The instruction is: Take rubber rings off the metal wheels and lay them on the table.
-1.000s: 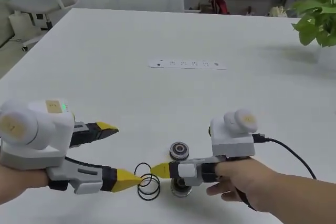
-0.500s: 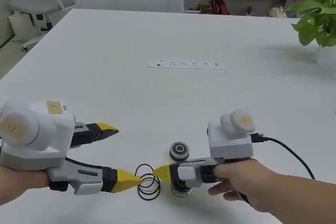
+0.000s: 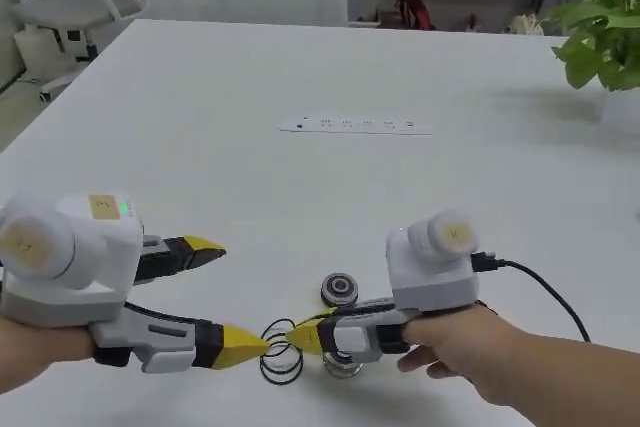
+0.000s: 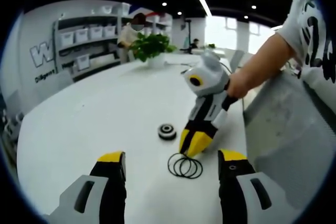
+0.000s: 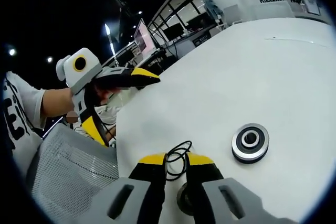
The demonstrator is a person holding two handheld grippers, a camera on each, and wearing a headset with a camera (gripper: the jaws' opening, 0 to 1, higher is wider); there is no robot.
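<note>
Head view, my left gripper (image 3: 225,295): jaws wide apart, empty.
My right gripper (image 3: 300,332): jaws almost closed at rubber rings (image 3: 282,352); grip unclear.

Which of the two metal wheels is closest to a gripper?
The near wheel, half hidden beneath the right gripper; the other wheel lies clear, farther back.

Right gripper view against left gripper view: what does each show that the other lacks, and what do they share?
Right gripper view: a second metal wheel lies under the right gripper's fingers, which pinch a rubber ring. Left gripper view: a potted plant and wall shelves stand at the far side. Shared: both grippers, with the left gripper open, the white table, the flat metal wheel and the loose rings.
</note>
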